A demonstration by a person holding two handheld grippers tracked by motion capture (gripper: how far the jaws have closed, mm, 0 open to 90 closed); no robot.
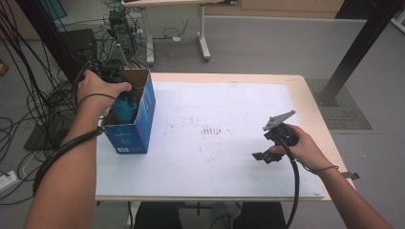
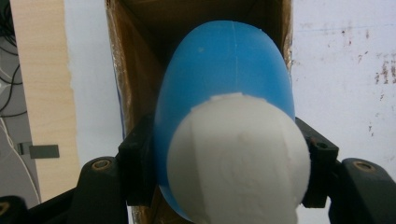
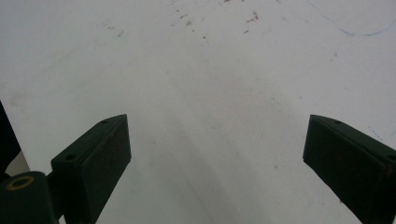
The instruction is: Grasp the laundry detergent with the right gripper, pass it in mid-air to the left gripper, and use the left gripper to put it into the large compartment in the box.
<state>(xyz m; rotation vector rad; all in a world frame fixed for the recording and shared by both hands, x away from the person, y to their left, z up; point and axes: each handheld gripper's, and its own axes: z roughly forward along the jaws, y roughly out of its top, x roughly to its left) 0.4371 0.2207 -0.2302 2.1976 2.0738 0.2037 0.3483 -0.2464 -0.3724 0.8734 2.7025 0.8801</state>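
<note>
I hold two grippers. My left gripper [image 2: 224, 154] points down into the one open cardboard box [image 2: 135, 65], jaws clamped on the single blue bottle [image 2: 224, 65] with the white cap [image 2: 238, 158]. My right gripper [image 3: 215, 154] hovers low over the white table [image 3: 210, 70], jaws wide apart, nothing between them.

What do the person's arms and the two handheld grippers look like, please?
Both forearms are bare, with a thin dark band at each wrist. The left gripper and right gripper are black, with blocky flat-faced fingers and brass-coloured rivets at the joints. A thick black cable trails from the right one, which carries a grey three-cornered plate.
</note>
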